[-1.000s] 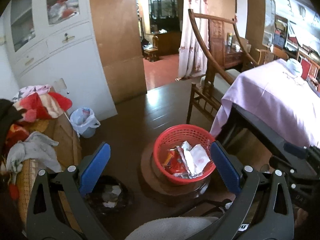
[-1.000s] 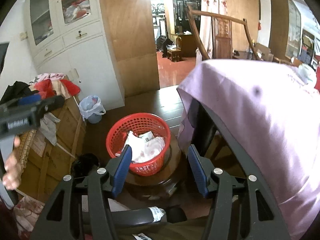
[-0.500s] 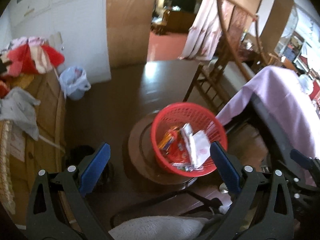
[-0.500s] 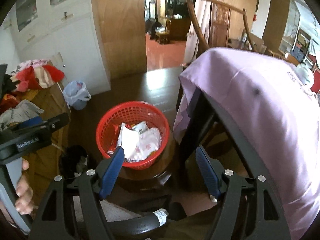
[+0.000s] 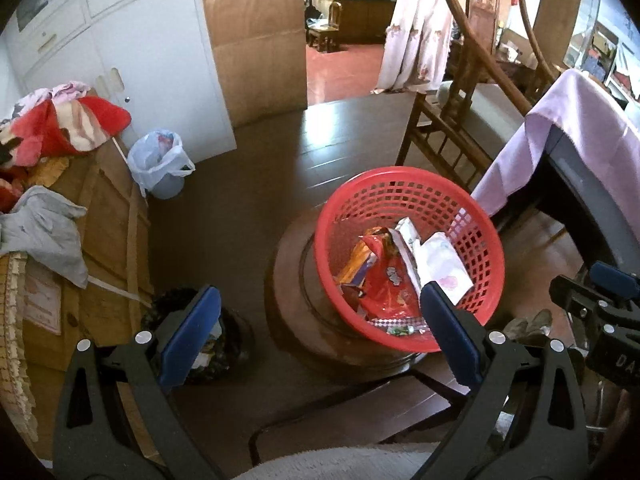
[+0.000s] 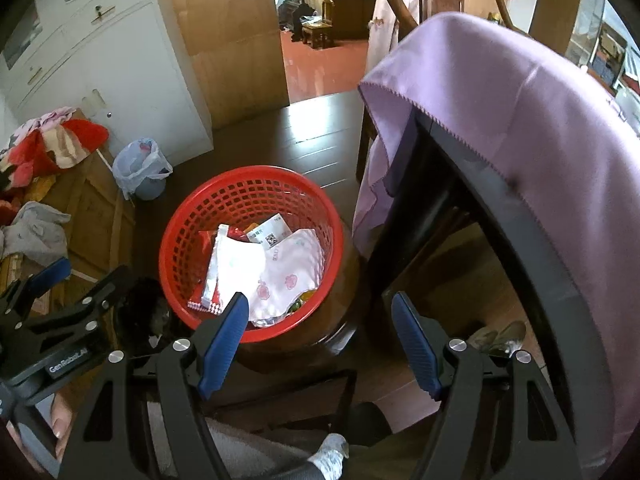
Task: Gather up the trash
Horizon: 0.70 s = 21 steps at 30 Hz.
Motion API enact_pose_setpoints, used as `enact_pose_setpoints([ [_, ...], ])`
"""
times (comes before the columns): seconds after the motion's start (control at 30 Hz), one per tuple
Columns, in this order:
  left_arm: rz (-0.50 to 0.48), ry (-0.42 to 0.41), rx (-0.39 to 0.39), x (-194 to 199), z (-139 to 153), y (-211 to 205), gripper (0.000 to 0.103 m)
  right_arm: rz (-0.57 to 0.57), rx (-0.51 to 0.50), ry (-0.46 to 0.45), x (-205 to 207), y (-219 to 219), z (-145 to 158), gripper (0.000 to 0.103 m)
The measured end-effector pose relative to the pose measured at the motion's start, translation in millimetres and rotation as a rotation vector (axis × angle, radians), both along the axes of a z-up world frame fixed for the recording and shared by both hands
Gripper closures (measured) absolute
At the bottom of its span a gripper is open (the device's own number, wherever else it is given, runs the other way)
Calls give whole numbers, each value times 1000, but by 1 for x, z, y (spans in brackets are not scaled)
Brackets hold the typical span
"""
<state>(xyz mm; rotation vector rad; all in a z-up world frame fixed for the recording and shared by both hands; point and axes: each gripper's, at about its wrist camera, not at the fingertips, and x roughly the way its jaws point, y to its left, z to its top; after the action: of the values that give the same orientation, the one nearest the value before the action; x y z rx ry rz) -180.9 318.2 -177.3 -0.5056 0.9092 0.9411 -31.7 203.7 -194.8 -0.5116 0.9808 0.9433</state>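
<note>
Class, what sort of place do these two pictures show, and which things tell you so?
Probably a lived-in home: white cupboards, a wooden chair, piled clothes, and a red basket of wrappers.

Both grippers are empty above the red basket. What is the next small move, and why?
Probably lower the right hand-held gripper to the white wrapper in the red basket: its jaws stand open, empty, just short of that top piece.

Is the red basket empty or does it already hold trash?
Holds trash: the red basket has wrappers piled across its bottom, well below the rim.
</note>
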Motion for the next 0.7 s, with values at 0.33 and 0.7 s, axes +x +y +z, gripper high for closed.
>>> enact_pose_setpoints([
  [0.33,-17,1,-4,4,5,-5,7,-25,83,-92,-14,-20,14,20],
  [0.7,-41,-35,49,4,29,-19,7,-74,144,-152,-24,-43,38,8],
])
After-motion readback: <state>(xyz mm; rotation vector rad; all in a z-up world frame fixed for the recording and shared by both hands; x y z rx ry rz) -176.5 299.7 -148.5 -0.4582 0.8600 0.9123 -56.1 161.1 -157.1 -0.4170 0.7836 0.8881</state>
